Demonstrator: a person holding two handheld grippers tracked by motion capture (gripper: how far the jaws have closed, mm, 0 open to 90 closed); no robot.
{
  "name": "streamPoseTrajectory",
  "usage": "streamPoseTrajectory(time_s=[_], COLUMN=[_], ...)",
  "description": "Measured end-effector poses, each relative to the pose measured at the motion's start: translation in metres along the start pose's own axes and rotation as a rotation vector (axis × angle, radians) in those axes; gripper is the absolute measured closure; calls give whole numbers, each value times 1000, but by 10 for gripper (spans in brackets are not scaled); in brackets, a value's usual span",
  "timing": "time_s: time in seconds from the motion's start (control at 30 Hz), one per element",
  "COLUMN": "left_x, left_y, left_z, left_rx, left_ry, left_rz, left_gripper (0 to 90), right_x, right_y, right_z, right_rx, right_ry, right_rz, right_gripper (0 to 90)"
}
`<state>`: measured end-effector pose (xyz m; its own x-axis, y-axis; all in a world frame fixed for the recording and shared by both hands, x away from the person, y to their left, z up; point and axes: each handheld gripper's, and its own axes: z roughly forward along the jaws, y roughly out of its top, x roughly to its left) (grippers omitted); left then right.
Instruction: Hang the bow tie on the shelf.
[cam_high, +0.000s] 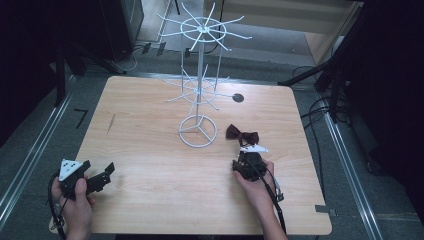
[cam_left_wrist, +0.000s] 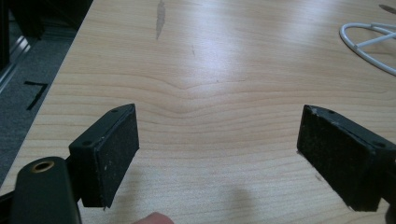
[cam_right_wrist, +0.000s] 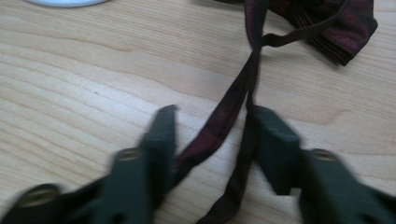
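Resting low at the near left corner of the pale wooden surface (cam_high: 150, 150), the person's left hand (cam_high: 75, 207) holds the left gripper (cam_high: 102, 176) level, its flat black padded jaws wide apart over bare wood. The right hand (cam_high: 257, 187) reaches forward with the right gripper (cam_right_wrist: 212, 135), jaws partly apart around the thin dark-red strap (cam_right_wrist: 233, 100) of a maroon fabric bow tie (cam_high: 242, 135), which lies just beside the round base of a white wire rack (cam_high: 198, 131).
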<state>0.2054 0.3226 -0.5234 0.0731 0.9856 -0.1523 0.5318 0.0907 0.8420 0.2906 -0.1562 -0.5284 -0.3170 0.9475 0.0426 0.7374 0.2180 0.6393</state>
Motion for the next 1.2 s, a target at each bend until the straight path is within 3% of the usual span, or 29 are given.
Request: streamPoseTrajectory(time_s=[0.03, 0.07, 0.1, 0.13, 0.17, 0.23, 0.37, 0.4, 0.47, 0.5, 0.53, 0.8, 1.2], left_x=[0, 0, 0, 0, 0, 0, 0, 0, 0, 0, 0, 0, 1], left_y=[0, 0, 0, 0, 0, 0, 0, 0, 0, 0, 0, 0, 0], left_z=[0, 0, 0, 0, 0, 0, 0, 0, 0, 0, 0, 0, 0], left_rx=[0, 0, 0, 0, 0, 1, 1, 2, 2, 2, 2, 2, 4], left_ry=[-1, 0, -1, -1, -2, -3, -2, -1, 0, 1, 2, 2, -2], left_rz=[0, -1, -1, -1, -2, -4, -3, -3, -2, -2, -2, -1, -3], left_gripper=[135, 135, 135, 135, 135, 135, 135, 135, 135, 135, 135, 135, 135], right_x=[0, 0, 0, -1, -1, -3, -4, -4, -2, 1, 1, 9, 30], right_y=[0, 1, 1, 1, 1, -1, -6, -6, -6, -3, -3, 11, 25], right_z=[0, -1, -1, -2, -2, -3, -11, -11, -18, -28, -28, -60, -86], right_rx=[3, 15, 15, 19, 19, 15, -83, -83, -148, -219, -219, -385, -495], right_ry=[10, 21, 21, 28, 28, 85, 117, 117, 124, 121, 121, 108, 126], right_rz=[-10, -26, -26, -39, -39, -27, -22, -22, -31, -42, -42, -78, -138], right_gripper=[682, 802, 802, 899, 899, 900, 900, 900, 900, 900, 900, 900, 900])
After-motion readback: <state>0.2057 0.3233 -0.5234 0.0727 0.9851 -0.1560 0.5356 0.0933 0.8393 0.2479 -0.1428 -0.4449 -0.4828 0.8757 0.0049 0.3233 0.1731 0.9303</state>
